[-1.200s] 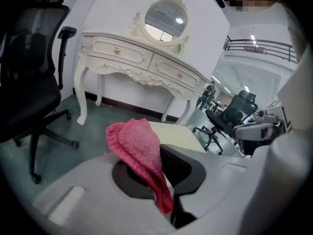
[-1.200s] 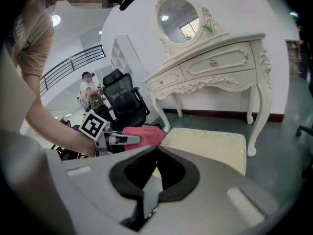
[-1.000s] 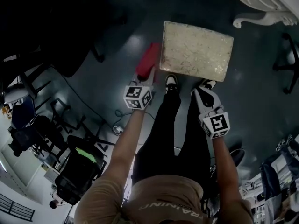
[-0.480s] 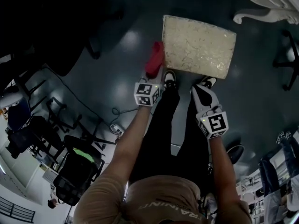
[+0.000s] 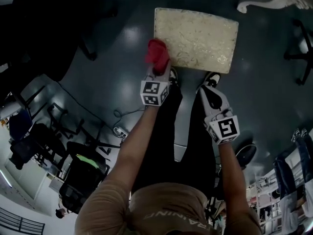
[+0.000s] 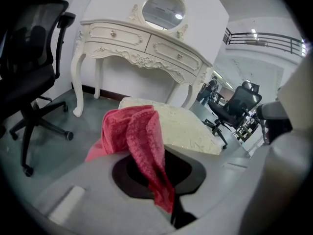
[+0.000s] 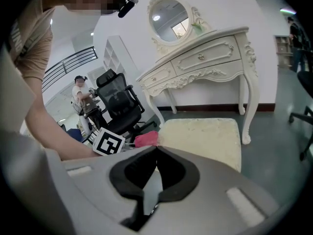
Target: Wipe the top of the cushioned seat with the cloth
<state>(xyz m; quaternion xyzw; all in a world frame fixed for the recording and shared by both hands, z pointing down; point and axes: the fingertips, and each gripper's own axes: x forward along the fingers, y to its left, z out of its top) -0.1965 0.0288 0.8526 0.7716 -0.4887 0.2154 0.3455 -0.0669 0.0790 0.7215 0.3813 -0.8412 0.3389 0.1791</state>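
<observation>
The cream cushioned seat (image 5: 197,39) stands on the dark floor ahead of the person's feet. A red cloth (image 5: 157,54) hangs bunched from my left gripper (image 5: 160,68), which is shut on it at the seat's near left corner. In the left gripper view the cloth (image 6: 139,140) drapes out of the closed jaws with the seat (image 6: 180,128) just beyond. My right gripper (image 5: 211,96) is shut and empty, held back from the seat's near edge above the person's right foot. The right gripper view shows the seat (image 7: 205,137) and the cloth (image 7: 145,139) to its left.
A white ornate dressing table (image 6: 142,50) with an oval mirror stands behind the seat. Black office chairs (image 6: 27,72) sit to the left and another (image 5: 298,58) to the right. Cables (image 5: 117,116) run across the floor at left.
My left gripper has carried the red cloth forward and right, from the floor beside the seat up to the seat's near left corner. The right gripper has barely moved.
</observation>
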